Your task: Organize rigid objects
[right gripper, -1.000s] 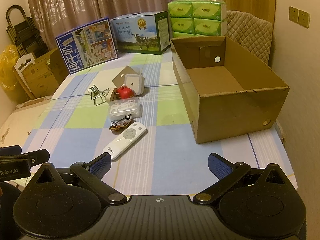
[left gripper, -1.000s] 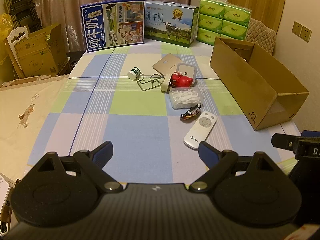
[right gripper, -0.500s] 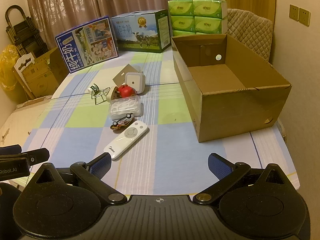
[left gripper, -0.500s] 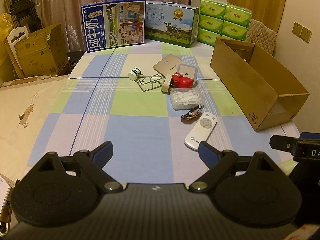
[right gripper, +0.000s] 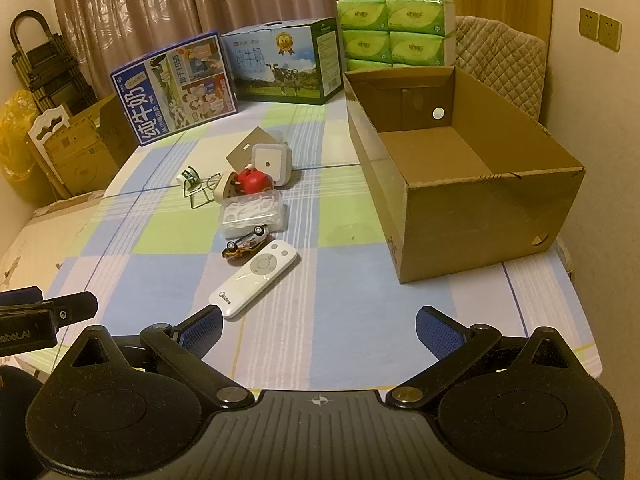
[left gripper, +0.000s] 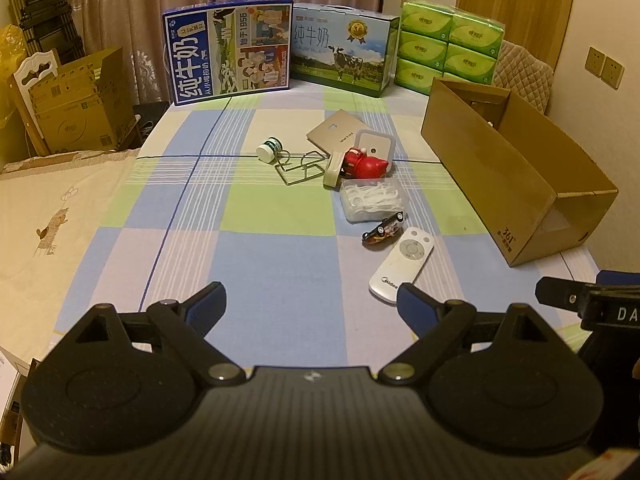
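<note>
Hovering low over the near edge of the checked tablecloth (right gripper: pixel 360 280), with the right gripper (right gripper: pixel 318 326) spread wide and holding nothing, blue pads (right gripper: pixel 434 330) well apart. Likewise parted and empty, the left gripper (left gripper: pixel 310 302), poised over the same cloth. Just beyond the right gripper's left pad and taken as the landmark, a white remote control (right gripper: pixel 256 276) (left gripper: pixel 402 266) lying flat and slanted. Touching or nearly touching the far end of the remote, a small toy car (right gripper: pixel 246 240) (left gripper: pixel 383 229). Just past the car, farther from the remote, a clear plastic box of floss picks (right gripper: pixel 254 212) (left gripper: pixel 372 198). Beyond that again, a red toy (right gripper: pixel 254 180) (left gripper: pixel 364 164) beside a cream oval case (left gripper: pixel 333 170), and a square white device (right gripper: pixel 270 162) resting on a tan card (left gripper: pixel 334 136). Left of these as seen from the remote, a bent wire stand (left gripper: pixel 298 168) and a small white-and-green jar (left gripper: pixel 269 148) tipped on its side. Right of the remote and well apart, an open cardboard box (right gripper: pixel 484 200) (left gripper: pixel 516 184) with nothing visible inside. Far behind the remote, two milk cartons (left gripper: pixel 232 50) and stacked green tissue packs (right gripper: pixel 394 30).
</note>
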The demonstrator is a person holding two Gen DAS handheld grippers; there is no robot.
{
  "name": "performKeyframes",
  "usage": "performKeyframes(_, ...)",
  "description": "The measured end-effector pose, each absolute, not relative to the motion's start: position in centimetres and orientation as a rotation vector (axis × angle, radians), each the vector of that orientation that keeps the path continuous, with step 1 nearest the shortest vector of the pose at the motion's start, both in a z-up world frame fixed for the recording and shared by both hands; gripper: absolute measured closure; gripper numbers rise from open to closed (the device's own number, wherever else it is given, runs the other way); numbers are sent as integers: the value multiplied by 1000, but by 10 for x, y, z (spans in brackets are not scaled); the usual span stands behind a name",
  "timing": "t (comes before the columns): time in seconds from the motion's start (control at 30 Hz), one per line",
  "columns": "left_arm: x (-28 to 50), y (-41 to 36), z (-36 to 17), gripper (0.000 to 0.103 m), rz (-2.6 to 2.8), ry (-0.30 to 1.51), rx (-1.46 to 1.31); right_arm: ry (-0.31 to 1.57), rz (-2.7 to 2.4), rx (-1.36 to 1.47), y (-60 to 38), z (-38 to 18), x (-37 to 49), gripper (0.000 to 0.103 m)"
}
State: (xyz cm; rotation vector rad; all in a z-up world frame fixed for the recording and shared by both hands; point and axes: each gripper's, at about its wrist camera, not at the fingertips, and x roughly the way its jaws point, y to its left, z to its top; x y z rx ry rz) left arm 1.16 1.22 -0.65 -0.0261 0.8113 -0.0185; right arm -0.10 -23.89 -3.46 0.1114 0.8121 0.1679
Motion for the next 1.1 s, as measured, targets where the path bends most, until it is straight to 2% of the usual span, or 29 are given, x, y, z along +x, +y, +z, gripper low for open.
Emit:
performKeyframes(0.43,20,17,-10,13,-28,814,-17,816,170,111,-237,-40,2,2)
performKeyframes(0.83,76,43,-26,13,-65,814,7,813,205,158,-208,-60,32,3)
performKeyframes(0.9,88,47,-31,13,-61,806,20,815,213,168,-202,-67,40,9)
performKeyframes(1.03,115,54,-48,13,-29,833,18,829,212,170,-189,-83,57,14)
performKeyframes(1.1,127,57,-54,13,-35,843,-2,837,211,175,-183,-92,66,20)
